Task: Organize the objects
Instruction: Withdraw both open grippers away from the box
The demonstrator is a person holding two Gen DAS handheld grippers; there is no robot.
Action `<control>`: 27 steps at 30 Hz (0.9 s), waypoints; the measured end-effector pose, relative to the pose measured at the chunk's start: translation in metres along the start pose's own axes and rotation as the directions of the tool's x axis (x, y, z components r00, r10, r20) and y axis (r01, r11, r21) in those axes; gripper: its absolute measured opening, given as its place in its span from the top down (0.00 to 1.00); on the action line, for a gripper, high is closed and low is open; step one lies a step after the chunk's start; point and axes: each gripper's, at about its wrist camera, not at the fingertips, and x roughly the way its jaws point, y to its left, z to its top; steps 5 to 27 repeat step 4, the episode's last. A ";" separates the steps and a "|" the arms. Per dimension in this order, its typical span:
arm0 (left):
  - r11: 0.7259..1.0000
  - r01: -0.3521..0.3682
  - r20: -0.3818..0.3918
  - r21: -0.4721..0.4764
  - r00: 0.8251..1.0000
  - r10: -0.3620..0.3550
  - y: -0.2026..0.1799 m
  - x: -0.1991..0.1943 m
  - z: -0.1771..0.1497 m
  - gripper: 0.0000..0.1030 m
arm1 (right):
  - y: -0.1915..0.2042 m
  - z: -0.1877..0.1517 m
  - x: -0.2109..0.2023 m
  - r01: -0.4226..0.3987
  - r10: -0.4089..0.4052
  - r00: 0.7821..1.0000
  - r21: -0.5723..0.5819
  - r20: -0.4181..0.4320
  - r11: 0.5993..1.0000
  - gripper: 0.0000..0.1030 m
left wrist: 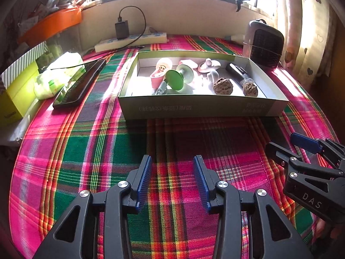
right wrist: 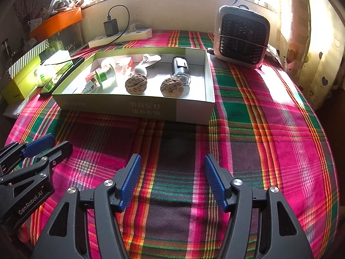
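Left gripper (left wrist: 172, 181): jaws spread wide, nothing held between the blue ribbed pads (left wrist: 145, 181); hovering over the plaid tablecloth (left wrist: 86, 146). Right gripper (right wrist: 171, 180): likewise spread wide and empty, positioned just beside the left one (each is seen at the edge of the other's view).

Ahead of both, a shallow cardboard box (right wrist: 189, 110) is set on the cloth, printed text on its near wall. Inside the box, near the front wall, two walnuts are noted: left walnut (right wrist: 136, 83) and right walnut (right wrist: 171, 87), apart from each other. Just behind the right walnut a black-and-clear gadget (right wrist: 180, 70) is lying. A green spool-like piece (left wrist: 175, 79) and a pink cup (left wrist: 157, 81) are grouped at the box's left end, touching or nearly so. Small white plastic pieces (left wrist: 209, 64) are scattered toward the back (types cannot be told).

Beyond the box: a small grey fan heater (right wrist: 241, 35) at back right, a white power strip (left wrist: 131, 41) with black charger (left wrist: 121, 29) along the wall, a dark phone (left wrist: 79, 84) left of the box.
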 end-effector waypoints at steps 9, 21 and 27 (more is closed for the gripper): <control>1.000 -0.001 0.000 0.000 1.000 0.001 0.000 0.000 0.000 0.63 | 0.000 0.000 0.000 0.000 0.000 1.000 0.000 0.000 1.000 0.41; 1.000 -0.001 0.000 0.000 1.000 0.001 0.000 0.000 0.000 0.63 | 0.000 0.000 0.000 0.000 0.000 1.000 0.000 0.000 1.000 0.41; 1.000 -0.001 0.000 0.000 1.000 0.001 0.000 0.000 0.000 0.63 | 0.000 0.000 0.000 0.000 0.000 1.000 0.000 0.000 1.000 0.41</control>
